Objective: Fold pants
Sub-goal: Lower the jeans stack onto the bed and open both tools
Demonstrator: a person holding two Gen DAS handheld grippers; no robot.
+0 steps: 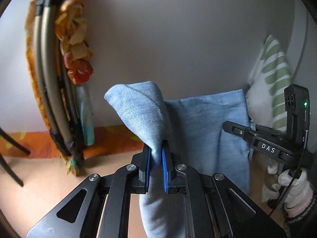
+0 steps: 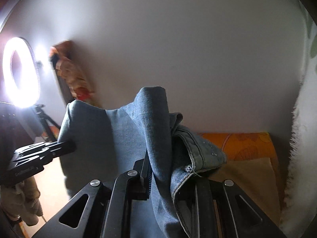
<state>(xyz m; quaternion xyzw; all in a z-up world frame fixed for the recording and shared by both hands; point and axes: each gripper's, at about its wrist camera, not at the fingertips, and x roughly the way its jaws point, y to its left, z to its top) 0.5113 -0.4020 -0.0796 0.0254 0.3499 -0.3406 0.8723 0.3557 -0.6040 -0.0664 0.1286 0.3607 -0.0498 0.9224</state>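
Light blue denim pants (image 1: 200, 130) hang stretched between both grippers above a tan surface. My left gripper (image 1: 157, 158) is shut on a bunched fold of the pants, blue pads pinching the cloth, with a corner standing up above the jaws. In the left wrist view the right gripper (image 1: 247, 132) sits at the right, gripping the pants' other edge, held by a gloved hand (image 1: 293, 184). In the right wrist view my right gripper (image 2: 158, 170) is shut on the pants (image 2: 122, 138); the hemmed edge (image 2: 196, 154) drapes over and hides its right finger. The left gripper (image 2: 65, 148) appears at the left.
A folded chair frame with orange patterned cloth (image 1: 57, 79) leans on the white wall at left. A green-striped white pillow (image 1: 275, 79) stands at right. An orange patterned sheet (image 2: 241, 144) lies along the wall. A lit ring light (image 2: 19, 75) on a tripod shines at far left.
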